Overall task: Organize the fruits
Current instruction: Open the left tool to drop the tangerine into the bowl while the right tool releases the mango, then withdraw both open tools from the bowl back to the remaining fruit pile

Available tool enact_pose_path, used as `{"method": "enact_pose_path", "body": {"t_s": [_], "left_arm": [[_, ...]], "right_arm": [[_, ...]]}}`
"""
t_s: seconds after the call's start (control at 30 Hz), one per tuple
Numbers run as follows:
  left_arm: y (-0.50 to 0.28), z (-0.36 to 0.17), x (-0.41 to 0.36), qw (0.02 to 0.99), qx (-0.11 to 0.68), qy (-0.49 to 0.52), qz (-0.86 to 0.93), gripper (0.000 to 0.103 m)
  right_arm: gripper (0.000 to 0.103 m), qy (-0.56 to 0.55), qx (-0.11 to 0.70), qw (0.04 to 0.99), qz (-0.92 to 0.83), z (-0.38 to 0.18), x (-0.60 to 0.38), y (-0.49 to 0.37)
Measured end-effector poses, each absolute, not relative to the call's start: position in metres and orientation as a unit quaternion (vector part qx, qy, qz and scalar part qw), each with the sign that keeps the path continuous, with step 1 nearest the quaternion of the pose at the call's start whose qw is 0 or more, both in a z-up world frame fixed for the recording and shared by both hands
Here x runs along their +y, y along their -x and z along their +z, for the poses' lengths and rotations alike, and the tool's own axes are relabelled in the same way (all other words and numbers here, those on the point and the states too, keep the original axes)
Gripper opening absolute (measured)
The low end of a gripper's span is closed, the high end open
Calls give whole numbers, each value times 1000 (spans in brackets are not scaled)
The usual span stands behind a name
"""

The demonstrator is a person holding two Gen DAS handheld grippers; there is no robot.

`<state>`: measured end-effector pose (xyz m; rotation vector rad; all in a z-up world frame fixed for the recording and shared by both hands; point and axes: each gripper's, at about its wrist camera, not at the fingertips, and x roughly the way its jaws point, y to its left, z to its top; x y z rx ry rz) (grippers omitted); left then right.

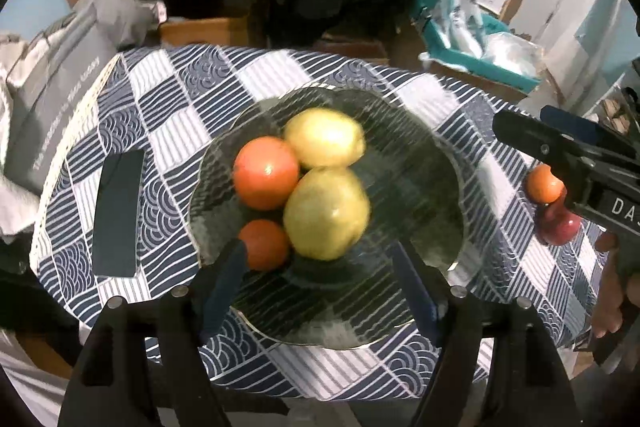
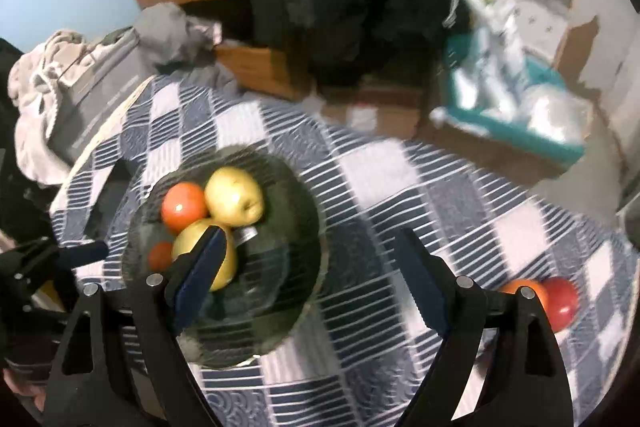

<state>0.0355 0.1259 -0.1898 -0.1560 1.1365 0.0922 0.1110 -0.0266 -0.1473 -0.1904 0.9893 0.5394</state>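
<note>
Left claw (image 1: 320, 263) gapes empty above plate (image 1: 420, 155).

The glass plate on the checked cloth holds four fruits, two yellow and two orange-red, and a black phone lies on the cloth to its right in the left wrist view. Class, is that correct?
Not quite. In the left wrist view the black phone lies left of the glass plate, not right. The plate does hold two yellow and two orange-red fruits.

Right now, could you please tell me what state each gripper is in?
Left gripper: open, nothing between its fingers, above the glass plate.
Right gripper: open, holding nothing, above the checked tablecloth.
</note>
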Motion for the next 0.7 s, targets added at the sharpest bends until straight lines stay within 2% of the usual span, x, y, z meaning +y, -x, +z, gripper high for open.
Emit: {"method": "enact_pose_path", "body": {"t_s": [0.3,0.7], "left_arm": [[-41,-164,91,853,517,66,8,80],[-46,-141,44,862,504,48,-35,80]], "right_arm": [[86,108,439,865,217,-120,-58,-103],[86,75,450,871,181,-101,-122,-95]]}}
